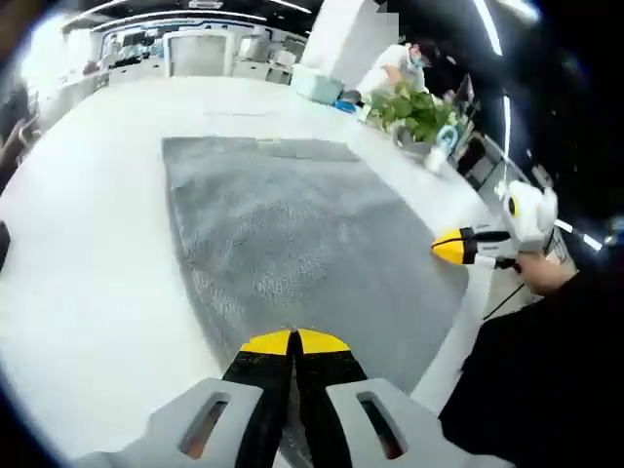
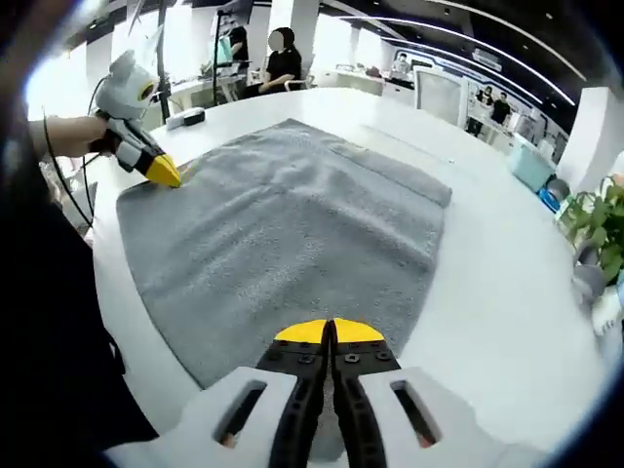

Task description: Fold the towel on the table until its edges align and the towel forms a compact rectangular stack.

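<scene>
A grey towel lies spread flat on the white table, with a narrow strip doubled over along its far edge. In the left gripper view my left gripper is shut, its yellow tips pinching the towel's near edge. My right gripper comes in from the right, touching the towel's right edge. In the right gripper view the towel fills the middle and my right gripper is shut on its near edge. The left gripper rests at the towel's left corner, held by a hand.
A potted plant and a teal box stand at the table's far right; the plant also appears in the right gripper view. The table's rounded edge runs close to the person's dark sleeve. People stand at desks behind.
</scene>
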Demonstrator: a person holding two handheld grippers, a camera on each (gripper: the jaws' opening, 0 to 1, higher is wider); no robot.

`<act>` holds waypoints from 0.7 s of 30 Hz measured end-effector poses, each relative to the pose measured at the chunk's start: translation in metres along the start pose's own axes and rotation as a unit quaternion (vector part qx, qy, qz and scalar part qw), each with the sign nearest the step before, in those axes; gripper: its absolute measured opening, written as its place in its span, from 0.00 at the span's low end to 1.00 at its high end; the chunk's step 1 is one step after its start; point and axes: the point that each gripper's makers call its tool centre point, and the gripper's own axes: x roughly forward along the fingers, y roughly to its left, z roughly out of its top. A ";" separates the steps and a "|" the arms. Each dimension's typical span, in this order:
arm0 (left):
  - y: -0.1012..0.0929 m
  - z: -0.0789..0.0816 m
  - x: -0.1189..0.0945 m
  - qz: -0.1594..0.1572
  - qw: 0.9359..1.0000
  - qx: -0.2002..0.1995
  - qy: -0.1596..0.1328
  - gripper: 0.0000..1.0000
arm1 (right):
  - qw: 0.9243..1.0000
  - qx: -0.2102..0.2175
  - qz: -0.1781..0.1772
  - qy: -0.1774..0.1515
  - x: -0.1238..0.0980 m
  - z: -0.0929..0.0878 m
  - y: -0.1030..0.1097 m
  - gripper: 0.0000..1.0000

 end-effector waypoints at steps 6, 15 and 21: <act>-0.018 -0.026 -0.023 -0.029 0.998 0.061 0.010 0.01 | 0.999 0.034 -0.011 0.027 -0.033 -0.048 -0.015 0.00; -0.033 -0.041 -0.031 -0.046 0.991 0.118 0.038 0.05 | 1.000 0.021 -0.012 0.011 -0.053 -0.061 -0.002 0.00; -0.029 -0.055 -0.036 -0.035 0.977 0.198 0.067 0.11 | 0.999 -0.024 0.033 -0.017 -0.060 -0.051 0.026 0.00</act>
